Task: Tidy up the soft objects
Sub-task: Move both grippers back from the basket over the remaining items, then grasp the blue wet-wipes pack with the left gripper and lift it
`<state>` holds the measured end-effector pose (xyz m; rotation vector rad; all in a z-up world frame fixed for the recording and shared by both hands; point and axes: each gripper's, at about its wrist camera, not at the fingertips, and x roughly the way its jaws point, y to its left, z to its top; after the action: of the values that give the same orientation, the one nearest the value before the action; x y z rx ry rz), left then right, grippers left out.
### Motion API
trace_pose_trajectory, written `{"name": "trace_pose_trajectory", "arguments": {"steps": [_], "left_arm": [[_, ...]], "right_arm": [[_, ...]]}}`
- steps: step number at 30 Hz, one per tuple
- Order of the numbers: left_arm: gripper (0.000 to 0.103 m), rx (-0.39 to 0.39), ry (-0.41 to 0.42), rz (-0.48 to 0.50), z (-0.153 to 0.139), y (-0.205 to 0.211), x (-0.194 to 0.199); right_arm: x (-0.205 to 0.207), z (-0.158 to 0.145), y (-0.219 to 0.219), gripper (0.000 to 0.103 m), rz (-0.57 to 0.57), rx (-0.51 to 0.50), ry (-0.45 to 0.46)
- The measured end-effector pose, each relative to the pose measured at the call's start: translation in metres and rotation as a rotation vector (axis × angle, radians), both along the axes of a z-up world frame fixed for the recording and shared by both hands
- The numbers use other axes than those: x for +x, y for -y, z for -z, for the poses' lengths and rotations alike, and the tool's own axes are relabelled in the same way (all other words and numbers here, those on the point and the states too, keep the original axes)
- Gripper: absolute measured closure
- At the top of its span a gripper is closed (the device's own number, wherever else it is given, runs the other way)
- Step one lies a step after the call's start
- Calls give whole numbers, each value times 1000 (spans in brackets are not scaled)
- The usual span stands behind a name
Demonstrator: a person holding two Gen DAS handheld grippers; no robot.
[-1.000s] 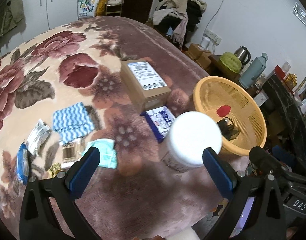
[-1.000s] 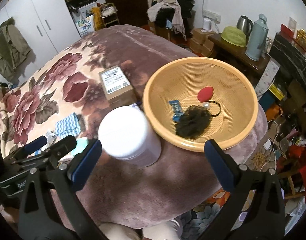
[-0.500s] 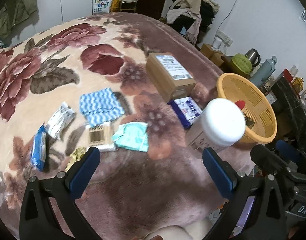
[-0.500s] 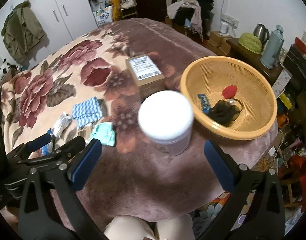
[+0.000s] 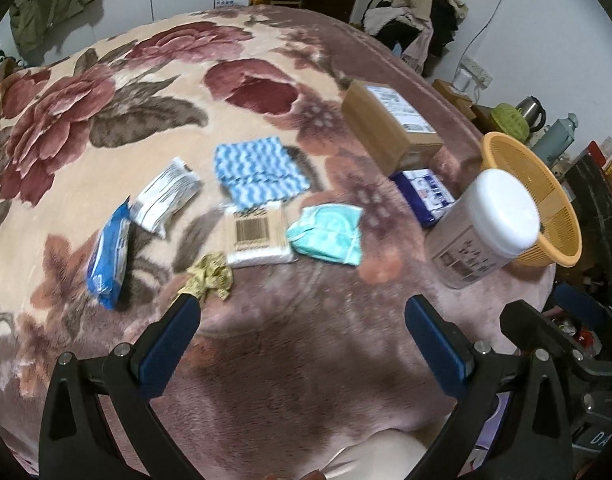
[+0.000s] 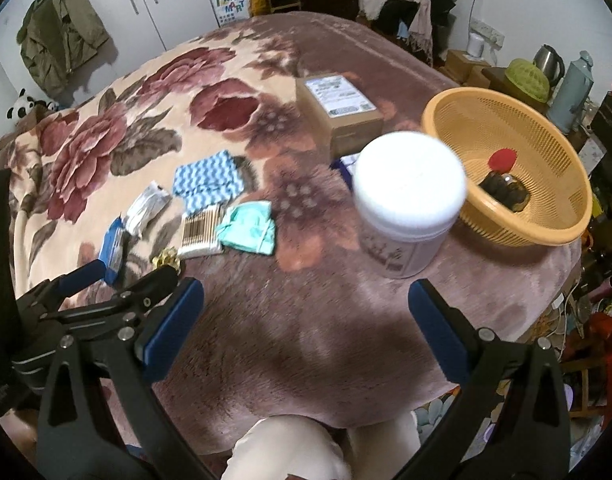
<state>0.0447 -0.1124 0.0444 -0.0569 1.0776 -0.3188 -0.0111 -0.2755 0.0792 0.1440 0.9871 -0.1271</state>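
The crumpled yellow-green fabric scrunchie (image 5: 210, 277) lies on the floral plush bed blanket (image 5: 106, 128), touching the left gripper (image 5: 302, 322)'s left jaw tip at lower left; both grippers' jaws gape wide and empty, the right gripper (image 6: 306, 316) farther off

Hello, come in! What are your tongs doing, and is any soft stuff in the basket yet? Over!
Both tongs open, empty. Basket holds dark bundle; teal cloth on blanket. White-lidded jar beside basket.
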Motion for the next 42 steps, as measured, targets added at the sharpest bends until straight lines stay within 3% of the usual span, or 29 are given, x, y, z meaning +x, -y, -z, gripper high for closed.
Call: {"name": "trace_pose_trajectory", "arguments": {"steps": [20, 42], "left_arm": [[1, 30, -98, -36, 51, -32, 13], [1, 46, -171, -103, 89, -68, 23]], "right_arm": [[14, 56, -27, 0, -28, 21, -119], [34, 91, -44, 0, -58, 36, -186]]}}
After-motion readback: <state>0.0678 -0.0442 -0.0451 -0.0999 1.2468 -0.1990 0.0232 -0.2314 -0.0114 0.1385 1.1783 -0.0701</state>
